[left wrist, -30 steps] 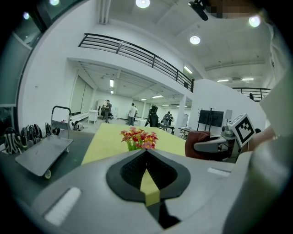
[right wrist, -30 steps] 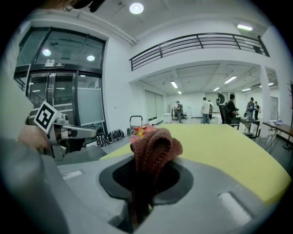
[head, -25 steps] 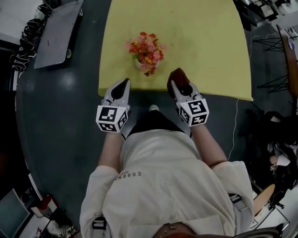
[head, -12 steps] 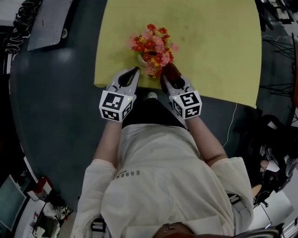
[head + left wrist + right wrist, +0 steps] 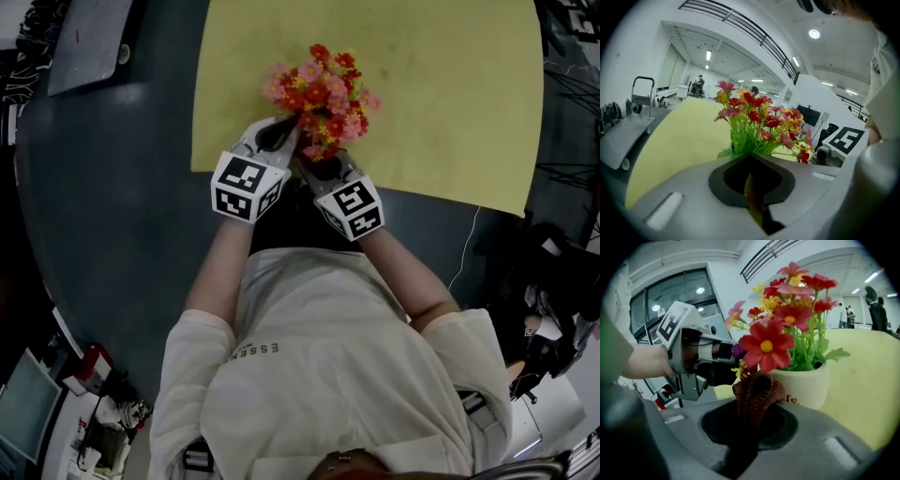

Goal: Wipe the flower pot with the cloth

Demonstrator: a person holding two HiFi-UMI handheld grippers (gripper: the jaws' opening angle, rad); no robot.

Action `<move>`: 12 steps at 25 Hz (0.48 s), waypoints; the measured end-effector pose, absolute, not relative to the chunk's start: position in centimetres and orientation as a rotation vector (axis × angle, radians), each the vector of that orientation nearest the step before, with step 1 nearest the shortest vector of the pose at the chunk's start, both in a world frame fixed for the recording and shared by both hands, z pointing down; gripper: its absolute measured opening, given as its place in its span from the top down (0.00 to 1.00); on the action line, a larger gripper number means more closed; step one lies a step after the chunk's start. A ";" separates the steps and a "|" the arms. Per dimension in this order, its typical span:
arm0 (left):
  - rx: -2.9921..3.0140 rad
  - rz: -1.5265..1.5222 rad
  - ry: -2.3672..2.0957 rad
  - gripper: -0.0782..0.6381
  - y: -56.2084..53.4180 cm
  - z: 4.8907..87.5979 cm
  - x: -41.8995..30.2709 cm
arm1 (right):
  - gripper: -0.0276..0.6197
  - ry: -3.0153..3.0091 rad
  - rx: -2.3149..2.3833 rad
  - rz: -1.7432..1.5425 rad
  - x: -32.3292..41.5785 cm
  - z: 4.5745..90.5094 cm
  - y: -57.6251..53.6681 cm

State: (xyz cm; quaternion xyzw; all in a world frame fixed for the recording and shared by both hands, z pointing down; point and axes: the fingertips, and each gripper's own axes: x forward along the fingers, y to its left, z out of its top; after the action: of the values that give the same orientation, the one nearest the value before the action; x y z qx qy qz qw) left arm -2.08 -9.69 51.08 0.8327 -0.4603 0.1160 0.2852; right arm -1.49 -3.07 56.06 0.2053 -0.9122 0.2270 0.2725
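Observation:
A cream flower pot (image 5: 806, 385) with red, pink and yellow flowers (image 5: 323, 89) stands near the front edge of the yellow table (image 5: 441, 94). In the head view the blooms hide the pot. My right gripper (image 5: 321, 161) is shut on a brown cloth (image 5: 757, 394), and the bunched cloth sits just in front of the pot's left side. My left gripper (image 5: 278, 136) is shut with nothing in it, close to the left of the flowers (image 5: 754, 122). From the right gripper view the left gripper (image 5: 705, 366) shows beside the pot. In the left gripper view its own body hides the pot.
A grey cart tray (image 5: 89, 37) stands off the table's far left corner on the dark floor. Cables and stands (image 5: 572, 141) lie to the right. The person's body (image 5: 319, 356) is close to the table's front edge.
Both grippers have moved forward and down from the table's front edge to the flowers. They now flank the pot, and the cloth has come up next to it.

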 end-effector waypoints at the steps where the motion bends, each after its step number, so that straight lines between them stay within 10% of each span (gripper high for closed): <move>1: 2.226 0.312 -1.217 0.87 -9.8 51.2 -2.0 | 0.87 -2.456 0.556 0.615 -1.8 56.1 -3.4; 12: 2.323 0.364 -1.249 0.87 -10.0 51.3 -1.7 | 0.86 -2.474 0.634 0.759 2.0 55.9 -5.5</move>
State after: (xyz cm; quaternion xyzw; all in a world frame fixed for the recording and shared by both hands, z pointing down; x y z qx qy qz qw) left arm -1.66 -9.97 51.29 0.8475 -0.4558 0.1326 0.2373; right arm 1.96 -5.49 55.90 0.2311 -0.9022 0.2769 0.2364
